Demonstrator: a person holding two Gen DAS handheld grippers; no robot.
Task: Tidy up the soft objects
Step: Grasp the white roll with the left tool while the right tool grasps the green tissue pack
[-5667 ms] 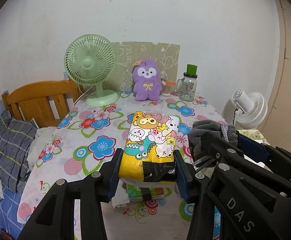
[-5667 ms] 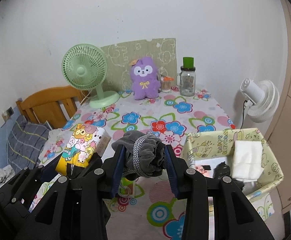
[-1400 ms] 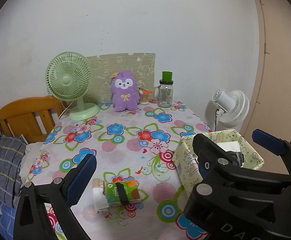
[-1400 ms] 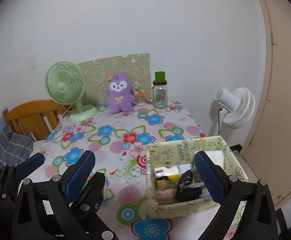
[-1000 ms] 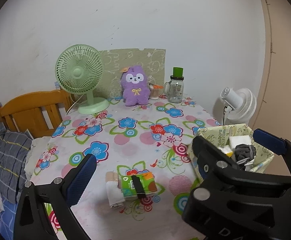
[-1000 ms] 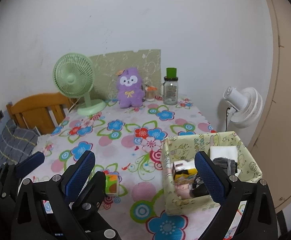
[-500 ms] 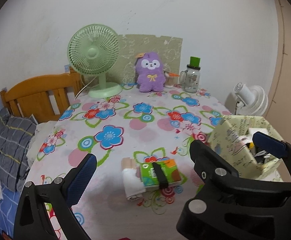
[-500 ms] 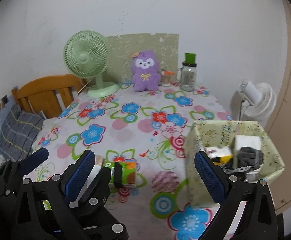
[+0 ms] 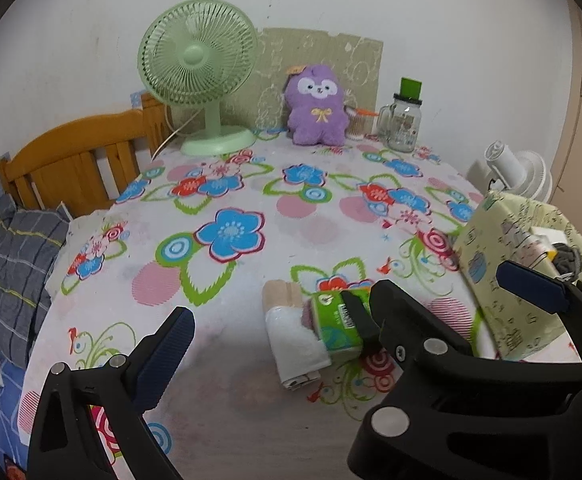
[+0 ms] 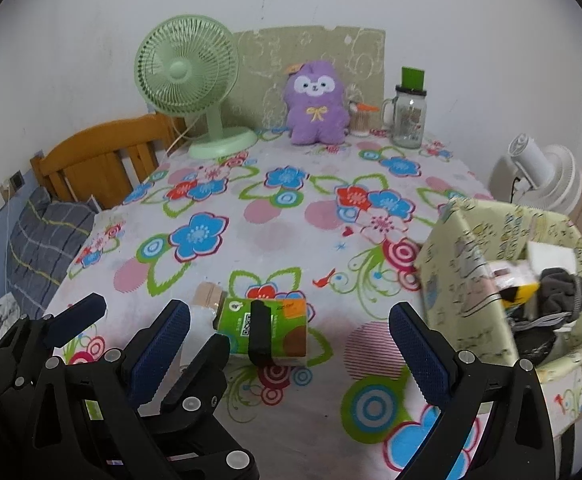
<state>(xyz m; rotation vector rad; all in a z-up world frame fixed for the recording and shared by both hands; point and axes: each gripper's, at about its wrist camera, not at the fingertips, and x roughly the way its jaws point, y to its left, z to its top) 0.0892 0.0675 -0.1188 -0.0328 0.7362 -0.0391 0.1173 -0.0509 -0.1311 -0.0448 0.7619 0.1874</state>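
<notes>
A green tissue pack (image 10: 269, 330) with a black band lies on the flowered tablecloth near the front edge, also in the left wrist view (image 9: 337, 322). A white roll (image 9: 297, 350) and a beige roll (image 9: 279, 295) lie against its left side. A pale green patterned box (image 10: 461, 280) at the right holds the yellow cartoon pack (image 10: 517, 280), a grey cloth (image 10: 561, 286) and a white item; the box also shows in the left wrist view (image 9: 491, 276). A purple plush (image 10: 317, 104) sits at the back. My left gripper (image 9: 291, 344) is open and empty. My right gripper (image 10: 291, 340) is open and empty just before the tissue pack.
A green desk fan (image 10: 195, 84), a glass jar with a green lid (image 10: 409, 112) and a small cup stand along the back wall. A wooden bed frame (image 10: 103, 160) and grey pillow are left of the table. A white fan (image 10: 543, 176) stands at the right.
Both grippers, which held the yellow pack and grey cloth, are now open and empty; those items lie in the box. Both have swung left and lower toward the tissue pack.
</notes>
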